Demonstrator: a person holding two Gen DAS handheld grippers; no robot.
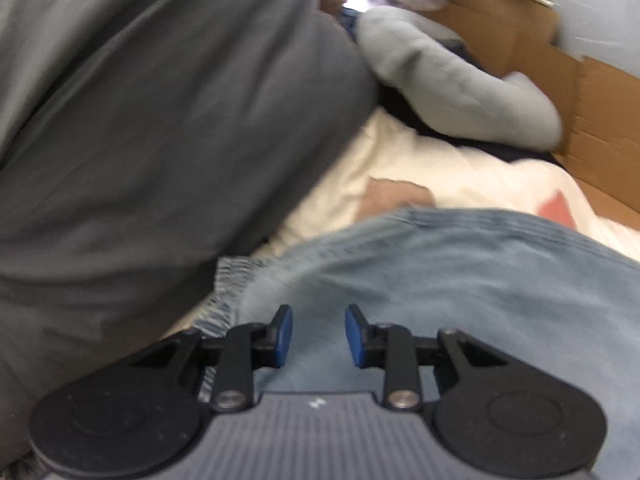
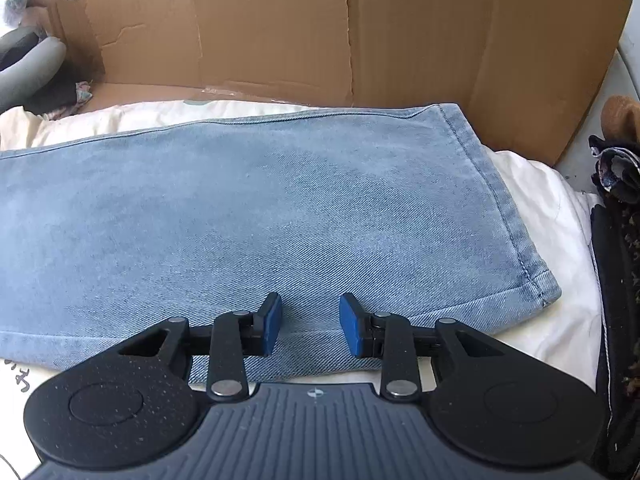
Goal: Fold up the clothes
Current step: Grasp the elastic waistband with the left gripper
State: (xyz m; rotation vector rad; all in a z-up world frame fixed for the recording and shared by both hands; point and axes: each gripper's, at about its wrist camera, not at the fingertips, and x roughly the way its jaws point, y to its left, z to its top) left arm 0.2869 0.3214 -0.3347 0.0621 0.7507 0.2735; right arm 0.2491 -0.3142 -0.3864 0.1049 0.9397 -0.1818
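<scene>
The pale blue jeans (image 2: pixel 256 216) lie flat on a cream-white cover (image 2: pixel 552 208), one leg stretched across the right wrist view with its stitched hem (image 2: pixel 516 216) toward the right side. Brown cardboard (image 2: pixel 360 32) stands behind them. The right gripper (image 2: pixel 310 326) sits low over the near edge of the denim, its blue-padded fingers (image 2: pixel 272 320) parted with a clear gap between them; nothing is pinched there, and whether the tips touch the cloth cannot be told. At the right edge lies a dark bundle of fabric (image 2: pixel 616 280).

The left wrist view is blurred. The left gripper (image 1: pixel 319 336) hangs over another part of the jeans (image 1: pixel 440 280), near a gathered, elastic-looking edge (image 1: pixel 228 292). Its fingers (image 1: pixel 284 332) are likewise apart, with bare denim showing through the gap and nothing held. A large dark grey garment (image 1: pixel 160 120) fills the left of that view, and a light grey garment (image 1: pixel 460 80) lies beyond, against the cardboard.
</scene>
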